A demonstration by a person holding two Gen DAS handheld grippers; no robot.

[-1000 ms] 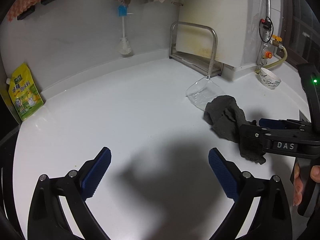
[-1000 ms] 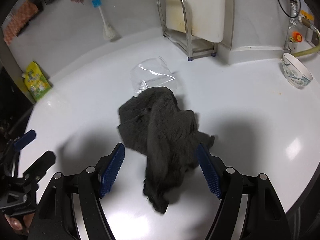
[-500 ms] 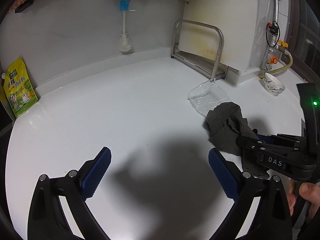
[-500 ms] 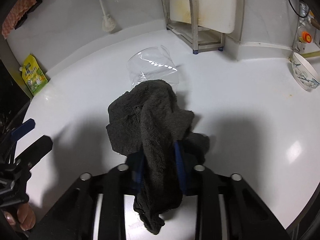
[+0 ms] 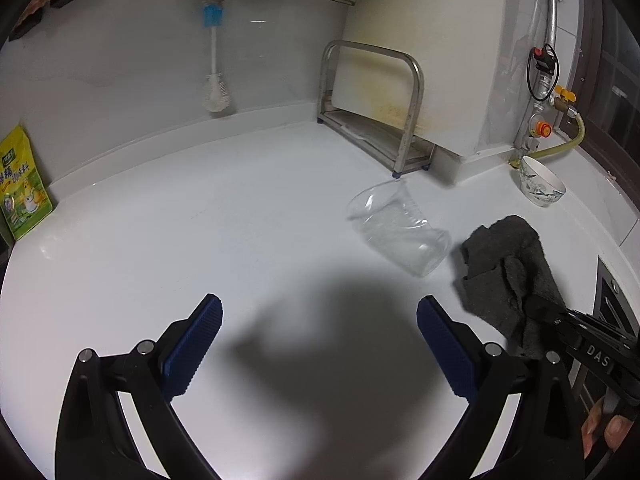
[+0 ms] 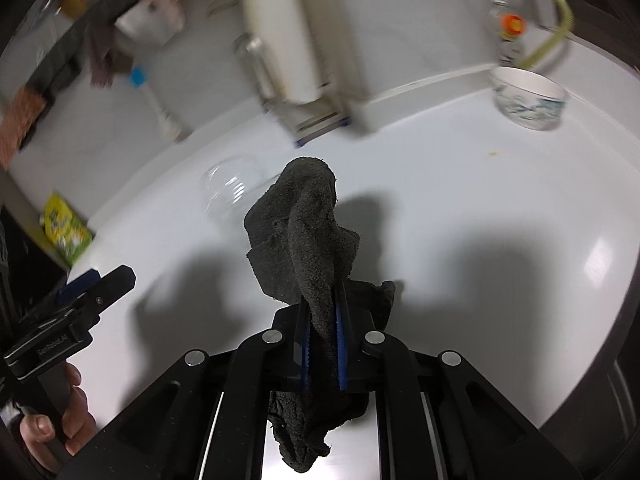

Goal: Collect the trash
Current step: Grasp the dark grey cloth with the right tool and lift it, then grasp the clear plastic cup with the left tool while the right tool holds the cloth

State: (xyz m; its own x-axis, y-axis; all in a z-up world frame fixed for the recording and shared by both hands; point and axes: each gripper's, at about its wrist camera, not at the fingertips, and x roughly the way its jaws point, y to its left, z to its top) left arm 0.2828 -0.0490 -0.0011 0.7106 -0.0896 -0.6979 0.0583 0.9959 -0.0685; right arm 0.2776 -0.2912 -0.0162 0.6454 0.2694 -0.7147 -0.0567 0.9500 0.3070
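The white counter (image 5: 200,240) is the biggest thing here, and it is mostly bare. Far back by the wall stands a metal rack (image 5: 372,112), and a small bowl (image 6: 528,98) sits near the pipes in the corner. A yellow packet (image 5: 22,188) leans at the far left edge.

A see-through plastic cup (image 5: 396,232) lies on its side in the middle. It looks like trash to pick up. Just beside it is the dark cloth (image 6: 308,240).

The right gripper (image 6: 323,344) has its jaws squeezed tight on the cloth, with a fold of cloth pinched between the blue pads. The rest of the cloth hangs loose above and below the pads.

The left gripper (image 5: 320,344) has its jaws wide apart with nothing between them. It hovers over the counter, near the cup but not touching.

To do this step well, I think the right hand should keep its tight squeeze and lift the cloth slowly, so it does not drag over the cup and roll it away. The cup is thin and may crush or slide, so the left hand should close on it gently.
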